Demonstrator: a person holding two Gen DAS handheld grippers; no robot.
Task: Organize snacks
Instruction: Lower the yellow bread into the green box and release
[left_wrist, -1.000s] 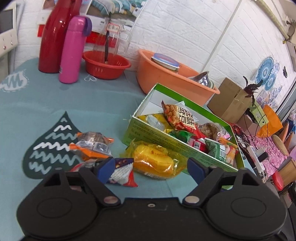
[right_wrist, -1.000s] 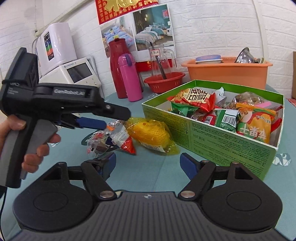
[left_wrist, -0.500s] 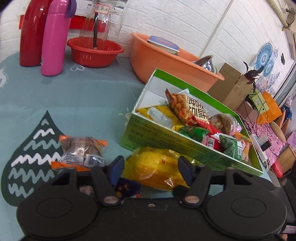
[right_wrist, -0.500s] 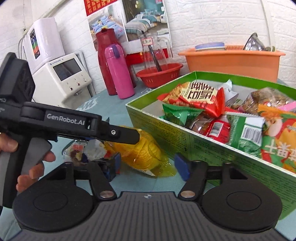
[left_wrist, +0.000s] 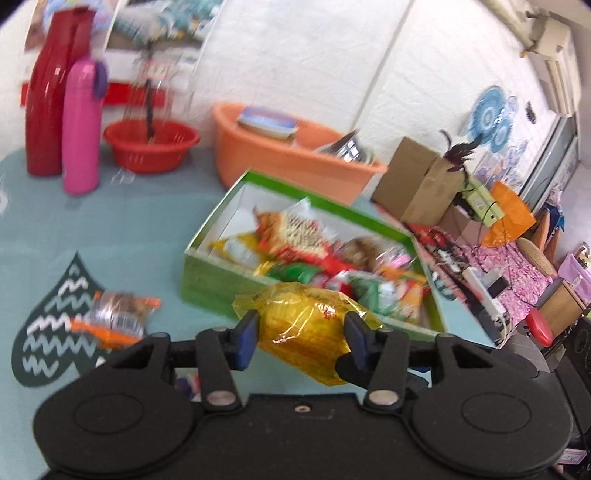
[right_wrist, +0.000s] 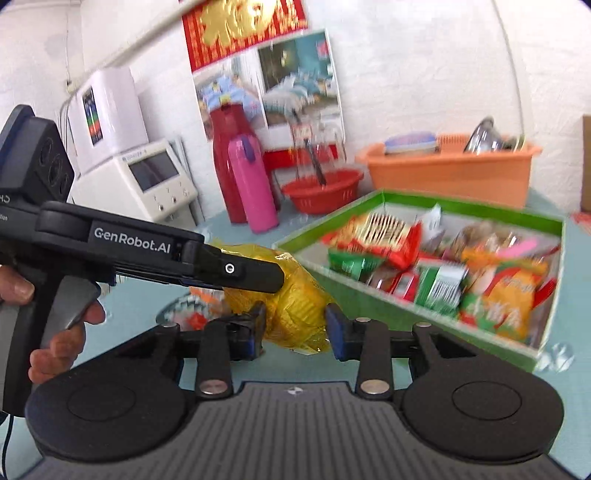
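A yellow snack packet (left_wrist: 306, 325) hangs just above the teal tablecloth, in front of the green snack box (left_wrist: 207, 280). My left gripper (left_wrist: 299, 339) is shut on the packet's middle, jaws still closing, both blue pads pressing into the wrapper. In the right wrist view the left gripper (right_wrist: 266, 277) reaches in from the left over the same packet (right_wrist: 295, 302). My right gripper (right_wrist: 295, 328) is closing too, and its pads touch the two sides of the packet's lower end. The green box (right_wrist: 369, 302) holds several snack packets. An orange-edged packet (left_wrist: 118, 317) lies on the cloth to the left.
A red flask (left_wrist: 48, 92), a pink bottle (left_wrist: 79, 125), a red basket (left_wrist: 151, 144) and an orange tub (left_wrist: 288, 155) stand along the back wall. A white appliance (right_wrist: 147, 177) sits at the left. A hand (right_wrist: 62, 343) holds the left gripper's grip.
Both grippers' jaws have narrowed from wide open. The left one closed on the yellow packet and raised it off the cloth. The right one rose and closed in around the packet's lower end.
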